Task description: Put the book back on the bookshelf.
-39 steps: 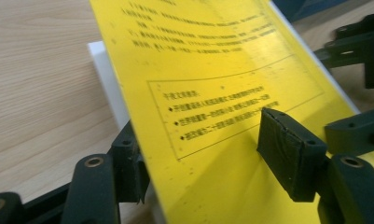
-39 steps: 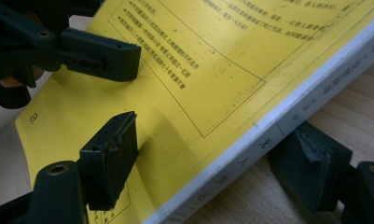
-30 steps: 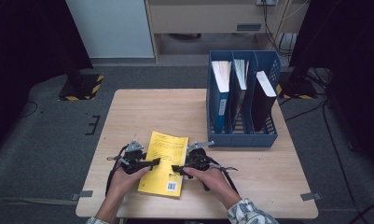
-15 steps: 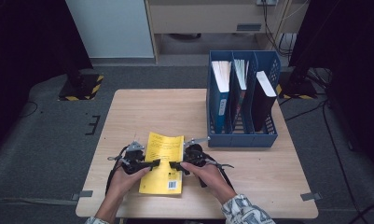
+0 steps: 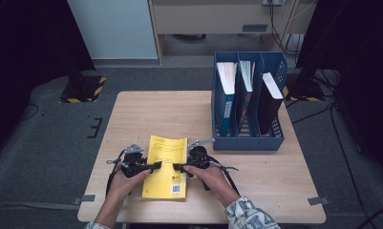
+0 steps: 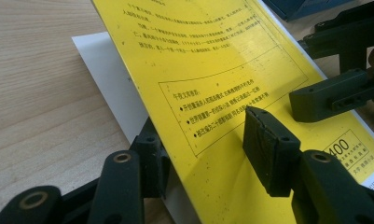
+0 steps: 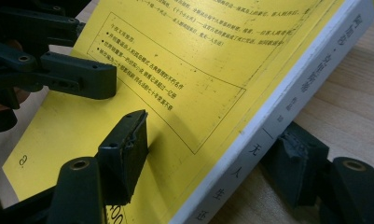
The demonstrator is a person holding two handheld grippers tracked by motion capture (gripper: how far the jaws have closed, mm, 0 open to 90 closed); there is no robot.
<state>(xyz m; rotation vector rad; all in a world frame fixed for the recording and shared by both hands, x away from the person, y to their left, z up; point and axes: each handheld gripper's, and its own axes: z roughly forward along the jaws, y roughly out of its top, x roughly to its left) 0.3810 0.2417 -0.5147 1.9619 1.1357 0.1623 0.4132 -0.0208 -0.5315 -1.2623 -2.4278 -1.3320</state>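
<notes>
From the high view, soft overhead light falls evenly on my pale wooden tabletop (image 5: 146, 114), while the floor and room edges sink into near black. That picture is slightly soft and low in detail. Shadows under my hands are faint. In my left gripper view, a pale glare washes across the glossy yellow paperback book cover (image 6: 222, 56), and the nearest black jaws blur. My right gripper view is sharper mid-frame, with a dark shadow beneath the book's white spine.
</notes>
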